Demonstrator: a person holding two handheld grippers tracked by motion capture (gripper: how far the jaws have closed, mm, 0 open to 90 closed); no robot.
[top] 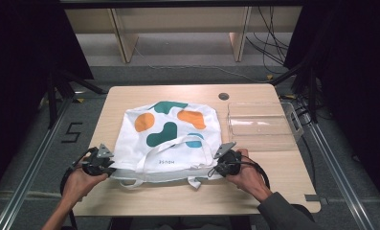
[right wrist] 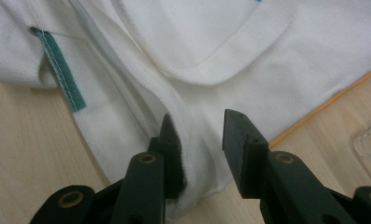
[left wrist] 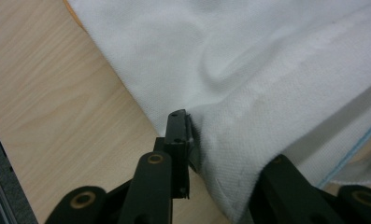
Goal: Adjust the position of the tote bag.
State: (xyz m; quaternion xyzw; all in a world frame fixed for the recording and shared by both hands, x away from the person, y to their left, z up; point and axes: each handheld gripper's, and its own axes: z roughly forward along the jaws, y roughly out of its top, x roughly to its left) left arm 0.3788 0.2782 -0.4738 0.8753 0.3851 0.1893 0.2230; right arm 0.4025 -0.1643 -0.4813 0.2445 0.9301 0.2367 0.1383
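A white cloth tote bag (top: 168, 139) printed with orange, green and blue blobs lies flat on the wooden table (top: 130, 196), its handles toward the near edge. My left gripper (top: 113, 169) sits at the bag's near left corner. In the left gripper view, the gripper (left wrist: 216, 144) has the bag's edge (left wrist: 267, 60) between its jaws; one jaw rests against the hem and the cloth covers the other's tip. My right gripper (top: 215, 168) is at the near right corner. In its own view, the gripper (right wrist: 202, 130) straddles a fold of the bag (right wrist: 220, 46), with a gap on one side.
A clear plastic tray (top: 262, 125) stands on the table right of the bag, and its corner (right wrist: 370, 144) lies close to my right gripper. A round cable hole (top: 223, 96) sits near the far edge. Bare wood runs along the near edge.
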